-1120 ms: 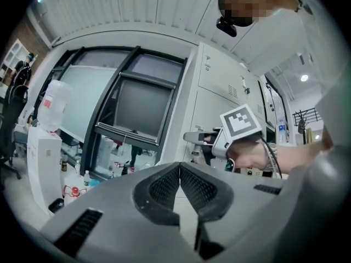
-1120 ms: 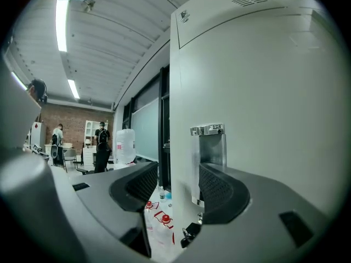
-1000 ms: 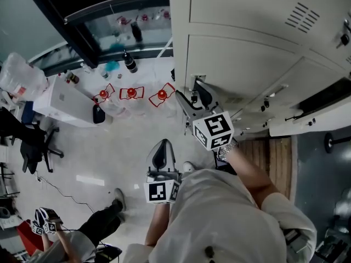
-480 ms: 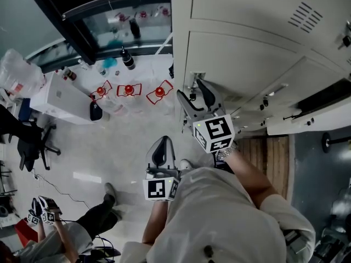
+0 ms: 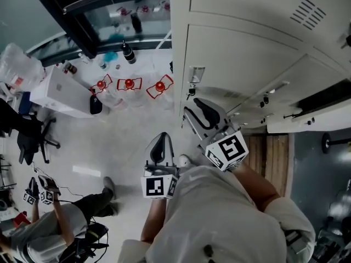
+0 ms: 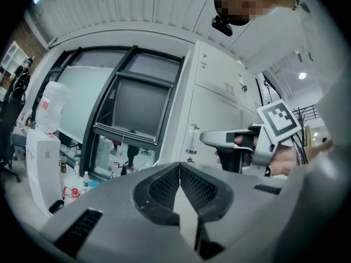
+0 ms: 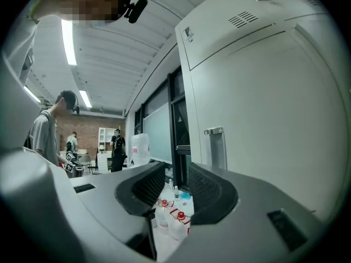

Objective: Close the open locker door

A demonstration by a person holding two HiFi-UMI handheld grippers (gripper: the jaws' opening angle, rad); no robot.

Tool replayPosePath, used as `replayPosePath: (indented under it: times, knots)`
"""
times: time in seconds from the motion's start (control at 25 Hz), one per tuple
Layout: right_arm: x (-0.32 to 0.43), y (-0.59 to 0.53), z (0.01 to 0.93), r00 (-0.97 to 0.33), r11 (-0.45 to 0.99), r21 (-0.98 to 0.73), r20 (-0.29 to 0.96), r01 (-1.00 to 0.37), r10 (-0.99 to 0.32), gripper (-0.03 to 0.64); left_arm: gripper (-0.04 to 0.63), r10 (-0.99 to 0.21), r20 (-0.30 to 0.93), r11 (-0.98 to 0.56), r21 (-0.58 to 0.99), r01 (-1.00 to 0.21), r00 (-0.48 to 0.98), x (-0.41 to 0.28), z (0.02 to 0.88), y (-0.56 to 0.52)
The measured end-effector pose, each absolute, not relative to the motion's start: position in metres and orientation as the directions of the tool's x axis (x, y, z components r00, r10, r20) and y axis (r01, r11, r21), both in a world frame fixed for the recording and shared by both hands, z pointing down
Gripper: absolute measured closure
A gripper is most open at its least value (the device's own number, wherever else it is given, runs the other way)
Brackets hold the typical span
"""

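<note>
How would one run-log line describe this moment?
left gripper: shut, empty | right gripper: open, jaws just been closing, nothing between, clear of handle | locker door: looks shut

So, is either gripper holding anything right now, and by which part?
Nothing is held. The grey left gripper is shut and empty; the jaws of the grey right gripper have just been closing but stand apart, nothing between them.

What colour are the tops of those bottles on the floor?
Red. The bottle tops show best in the head view.
</note>
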State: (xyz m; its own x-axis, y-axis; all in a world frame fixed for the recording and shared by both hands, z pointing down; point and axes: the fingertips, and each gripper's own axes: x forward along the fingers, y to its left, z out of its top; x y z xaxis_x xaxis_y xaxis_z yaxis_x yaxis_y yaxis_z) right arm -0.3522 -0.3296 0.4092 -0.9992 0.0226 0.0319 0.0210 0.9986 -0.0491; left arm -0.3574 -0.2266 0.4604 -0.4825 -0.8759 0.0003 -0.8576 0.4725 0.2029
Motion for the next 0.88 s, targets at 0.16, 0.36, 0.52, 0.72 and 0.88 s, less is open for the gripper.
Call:
replayPosePath:
  times: [0.16,0.36,0.52,0.72,0.88]
  knots:
    - [-0.329,-0.32,0.422,-0.997,0.996,-0.069,0.044,0.054,0.057,0.56,0.586,-0.867,0.0,0.49,0.192,-0.85,-0.499,-0.353,0.458,-0.221]
    - [-0.299,-0.31,0.427,-0.994,0.988,-0.114,0.015,0.102,0.104,0.589,0.586,-0.855,0.008,0.512,0.176,-0.841,-0.519,-0.343,0.456,-0.212]
    - [-0.282,-0.307,0.433,-0.993,0.977,-0.175,0.002,0.119,0.122,0.591,0.586,-0.849,0.014,0.523,0.174,-0.835,-0.529,-0.331,0.454,-0.208]
    - [-0.268,-0.299,0.446,-0.992,0.977,-0.175,0.01,0.125,0.129,0.591,0.586,-0.852,0.012,0.517,0.171,-0.839,-0.523,-0.32,0.454,-0.209]
    - [-0.26,-0.295,0.451,-0.99,0.978,-0.163,0.023,0.134,0.14,0.591,0.586,-0.867,0.011,0.494,0.16,-0.855,-0.499,-0.313,0.453,-0.216]
